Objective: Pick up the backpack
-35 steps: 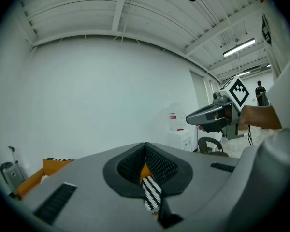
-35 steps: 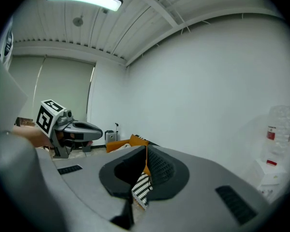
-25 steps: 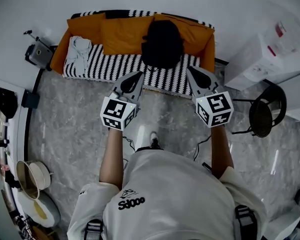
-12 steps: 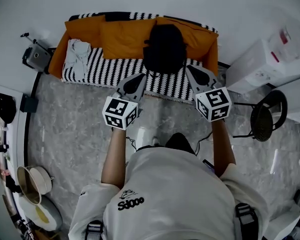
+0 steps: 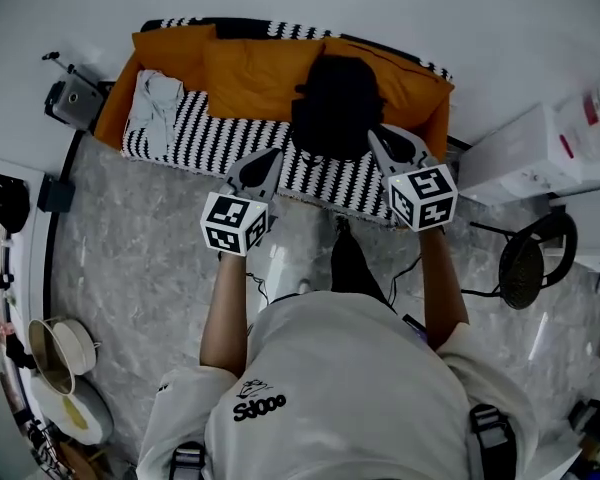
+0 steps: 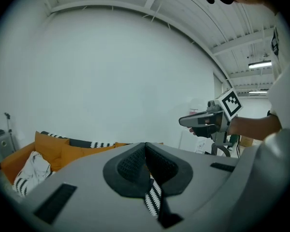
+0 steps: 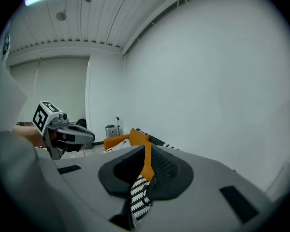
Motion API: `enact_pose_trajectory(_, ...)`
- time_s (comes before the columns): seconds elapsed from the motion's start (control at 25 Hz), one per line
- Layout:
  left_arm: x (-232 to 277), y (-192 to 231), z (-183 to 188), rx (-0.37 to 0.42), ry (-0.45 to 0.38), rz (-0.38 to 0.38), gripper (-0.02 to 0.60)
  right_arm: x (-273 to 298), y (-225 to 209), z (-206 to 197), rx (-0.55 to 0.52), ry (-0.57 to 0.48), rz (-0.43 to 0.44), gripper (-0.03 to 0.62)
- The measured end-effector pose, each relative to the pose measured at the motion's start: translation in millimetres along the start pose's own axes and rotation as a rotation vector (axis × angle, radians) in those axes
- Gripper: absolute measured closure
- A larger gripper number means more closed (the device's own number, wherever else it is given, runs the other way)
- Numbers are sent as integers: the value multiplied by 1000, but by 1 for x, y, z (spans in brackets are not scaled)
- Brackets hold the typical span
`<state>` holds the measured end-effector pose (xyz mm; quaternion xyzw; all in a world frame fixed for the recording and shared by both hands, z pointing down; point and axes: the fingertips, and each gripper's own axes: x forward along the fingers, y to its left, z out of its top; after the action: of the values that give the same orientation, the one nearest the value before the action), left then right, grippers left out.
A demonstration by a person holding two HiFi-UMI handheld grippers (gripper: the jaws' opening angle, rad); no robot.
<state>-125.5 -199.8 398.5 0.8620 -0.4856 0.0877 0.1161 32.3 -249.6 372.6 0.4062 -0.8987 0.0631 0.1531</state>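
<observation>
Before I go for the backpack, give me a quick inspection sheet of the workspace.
Surface: striped sofa with orange cushions, on a marbled floor.
Job's things: black backpack on the seat against the back cushions, not held.
Clutter: pale cloth at the sofa's left end.
Grippers: left gripper and right gripper both shut and empty, one either side of the backpack's front.
Cables: thin cables on the floor near the person's legs.
Surroundings: white wall, grey case beside the sofa, black stool, white boxes, bowls.
</observation>
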Motion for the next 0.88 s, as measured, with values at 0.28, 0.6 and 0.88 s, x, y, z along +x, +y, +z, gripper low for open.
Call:
enact_pose_trajectory(0.28, 88, 37, 6, -22, 63, 49, 560, 87, -88, -11, 39, 65, 57, 557)
enact_pose_trajectory(0.6, 177, 74, -8, -45, 146, 74, 560, 180, -169, -52, 84, 156, 107, 461)
enact_pose_trajectory(0.88, 229, 109, -25, -77, 193, 127, 560, 241, -216, -93, 164, 206, 162, 418)
